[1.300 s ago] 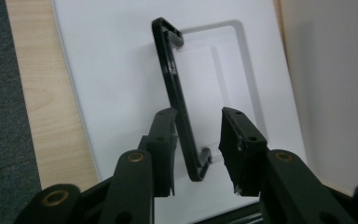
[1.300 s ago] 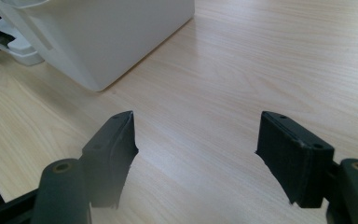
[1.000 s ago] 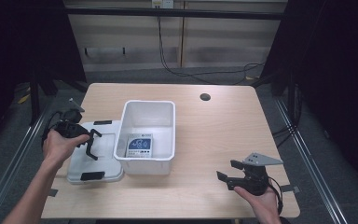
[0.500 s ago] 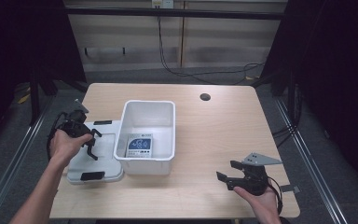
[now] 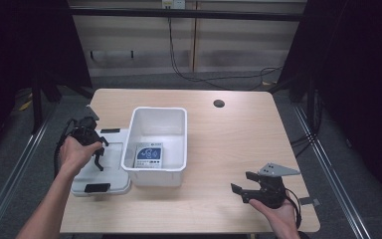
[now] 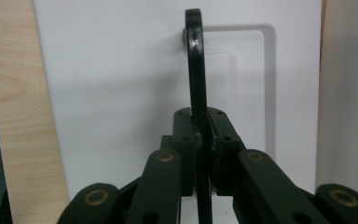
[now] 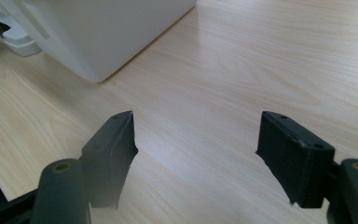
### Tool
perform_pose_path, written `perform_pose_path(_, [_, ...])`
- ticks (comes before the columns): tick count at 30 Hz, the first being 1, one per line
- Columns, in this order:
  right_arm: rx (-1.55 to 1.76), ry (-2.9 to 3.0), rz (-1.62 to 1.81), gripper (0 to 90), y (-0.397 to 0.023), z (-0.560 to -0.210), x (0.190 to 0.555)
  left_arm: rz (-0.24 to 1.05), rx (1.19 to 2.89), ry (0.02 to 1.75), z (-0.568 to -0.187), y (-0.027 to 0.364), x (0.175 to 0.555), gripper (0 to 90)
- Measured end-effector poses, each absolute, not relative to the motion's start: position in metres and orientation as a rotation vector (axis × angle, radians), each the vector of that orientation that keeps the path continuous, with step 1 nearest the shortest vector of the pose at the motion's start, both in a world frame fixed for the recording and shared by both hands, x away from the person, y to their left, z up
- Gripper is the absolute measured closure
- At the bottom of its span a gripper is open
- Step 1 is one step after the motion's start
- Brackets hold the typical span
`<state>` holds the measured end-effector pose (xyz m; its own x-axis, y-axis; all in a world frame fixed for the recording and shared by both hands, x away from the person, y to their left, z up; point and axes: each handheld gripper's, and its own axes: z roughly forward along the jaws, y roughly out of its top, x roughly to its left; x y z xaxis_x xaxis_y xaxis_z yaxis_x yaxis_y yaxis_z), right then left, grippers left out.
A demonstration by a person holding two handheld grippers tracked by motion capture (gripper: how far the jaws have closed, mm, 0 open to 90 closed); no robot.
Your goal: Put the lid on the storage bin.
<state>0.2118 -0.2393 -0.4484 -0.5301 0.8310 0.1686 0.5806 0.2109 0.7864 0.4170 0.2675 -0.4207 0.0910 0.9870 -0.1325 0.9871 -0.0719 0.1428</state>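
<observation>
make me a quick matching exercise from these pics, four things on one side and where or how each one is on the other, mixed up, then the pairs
Things:
1. left gripper
2. right gripper
3. white bin
4. card with blue print

States or places:
A. lying inside the bin
B. jaws apart over bare tabletop
C. standing on the table beside the flat white lid
D. jaws clamped on the lid's black latch

Pairs: 1-D, 2-B, 3-C, 4-A

High view steeply above the table [image 5: 238, 149]; gripper views close, low, perhaps both sharing the white bin [image 7: 98, 32]
</observation>
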Motion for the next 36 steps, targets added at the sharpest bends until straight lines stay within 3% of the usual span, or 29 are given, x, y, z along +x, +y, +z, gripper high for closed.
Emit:
perform_pose_path(22, [1.323,2.203,1.229,27.2,-0.239,-0.449,0.212,0.019,2.227,1.959,-0.400,0.273,0.414,84.7])
perform_pose_path(36, [1.341,2.198,1.233,17.8,-0.240,-0.449,0.213,0.042,2.226,1.950,-0.373,0.274,0.411,84.8])
